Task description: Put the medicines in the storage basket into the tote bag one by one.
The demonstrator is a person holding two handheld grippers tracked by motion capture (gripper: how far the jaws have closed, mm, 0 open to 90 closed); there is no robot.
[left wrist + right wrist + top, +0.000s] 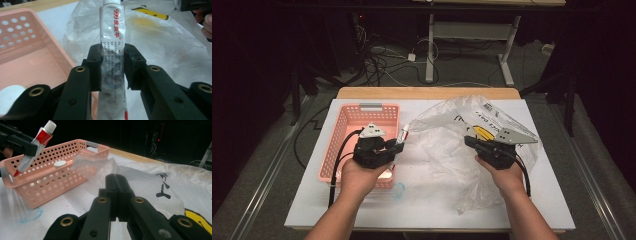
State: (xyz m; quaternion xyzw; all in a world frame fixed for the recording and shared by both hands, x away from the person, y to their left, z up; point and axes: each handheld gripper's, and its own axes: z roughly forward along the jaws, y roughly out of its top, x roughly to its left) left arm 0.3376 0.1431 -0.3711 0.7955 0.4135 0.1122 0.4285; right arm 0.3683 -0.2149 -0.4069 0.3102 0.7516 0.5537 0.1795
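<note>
My left gripper (113, 65) is shut on a white ointment tube (113, 32) with red lettering and a white cap. It holds the tube by its middle, over the right rim of the pink basket (362, 112). In the high view the tube (401, 135) points from the left gripper (394, 147) toward the mouth of the clear plastic bag (447, 150). My right gripper (117, 178) has its jaws pressed together on the bag's film (150, 182), which rises to their tips. In the right gripper view the tube (37, 142) hangs tilted above the basket (50, 182).
A white round lid (60, 164) lies inside the basket. A small clear ring (399, 190) lies on the white table sheet (432, 205) in front of the basket. The bag bears a yellow print (482, 132). Beyond the table stand dark floor, cables and a desk frame (472, 45).
</note>
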